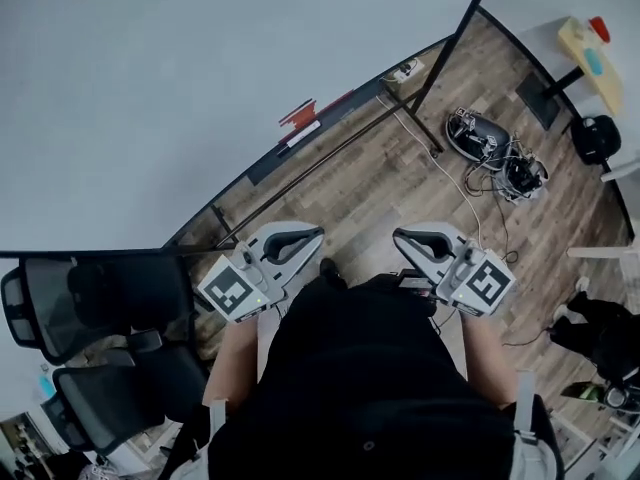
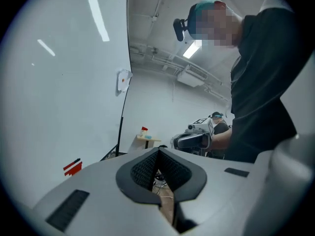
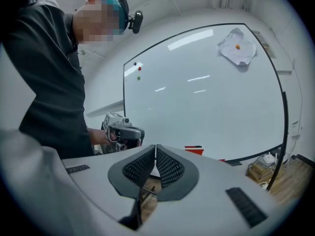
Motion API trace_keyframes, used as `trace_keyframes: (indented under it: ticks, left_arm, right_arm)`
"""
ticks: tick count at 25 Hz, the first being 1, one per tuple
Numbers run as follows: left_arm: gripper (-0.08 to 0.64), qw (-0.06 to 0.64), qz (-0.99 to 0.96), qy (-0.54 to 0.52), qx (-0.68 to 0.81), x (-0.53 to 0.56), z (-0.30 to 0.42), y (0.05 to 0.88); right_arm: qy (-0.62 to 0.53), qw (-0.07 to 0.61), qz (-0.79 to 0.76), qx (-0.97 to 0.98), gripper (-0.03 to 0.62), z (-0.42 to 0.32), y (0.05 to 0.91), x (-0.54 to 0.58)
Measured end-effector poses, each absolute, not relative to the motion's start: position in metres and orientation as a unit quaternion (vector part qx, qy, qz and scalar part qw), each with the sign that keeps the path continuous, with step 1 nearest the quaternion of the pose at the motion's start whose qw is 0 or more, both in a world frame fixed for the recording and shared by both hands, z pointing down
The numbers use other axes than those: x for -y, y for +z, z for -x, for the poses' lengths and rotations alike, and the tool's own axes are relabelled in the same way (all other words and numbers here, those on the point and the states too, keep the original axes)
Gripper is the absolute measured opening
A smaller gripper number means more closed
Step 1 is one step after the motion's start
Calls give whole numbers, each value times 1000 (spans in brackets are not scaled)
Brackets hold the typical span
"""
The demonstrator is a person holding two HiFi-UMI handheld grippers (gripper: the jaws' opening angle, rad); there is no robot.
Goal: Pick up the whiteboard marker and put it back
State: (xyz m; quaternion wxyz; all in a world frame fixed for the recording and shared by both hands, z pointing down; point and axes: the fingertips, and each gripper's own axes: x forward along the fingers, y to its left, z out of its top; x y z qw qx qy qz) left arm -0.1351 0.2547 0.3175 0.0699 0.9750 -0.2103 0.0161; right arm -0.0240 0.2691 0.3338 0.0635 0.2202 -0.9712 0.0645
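Your left gripper (image 1: 312, 238) and right gripper (image 1: 403, 238) are both closed, empty — the whiteboard marker (image 1: 301, 134) lies along the far tray (image 1: 262, 165), nearer your left.

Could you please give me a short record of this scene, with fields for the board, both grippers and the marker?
Setting: large white whiteboard on a black frame, above a wooden plank floor
Left hand-held gripper: jaws together, nothing between them
Right hand-held gripper: jaws together, nothing between them
Board ledge: small red objects
Whiteboard marker: not clearly made out; not yet picked up
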Motion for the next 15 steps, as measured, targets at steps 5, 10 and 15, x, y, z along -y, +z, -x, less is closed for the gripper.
trace_keyframes:
  ticks: [5, 10, 15]
  left_arm:
    - [12, 70, -972, 23, 221, -220, 139, 325]
    - [12, 100, -960, 49, 258, -178, 134, 345]
    - [12, 82, -941, 104, 311, -124, 120, 356]
  right_arm:
    - [63, 77, -204, 974, 20, 38, 340, -236]
    - [78, 62, -172, 980, 20, 32, 345, -182]
    - [72, 62, -108, 990, 20, 17, 348, -117]
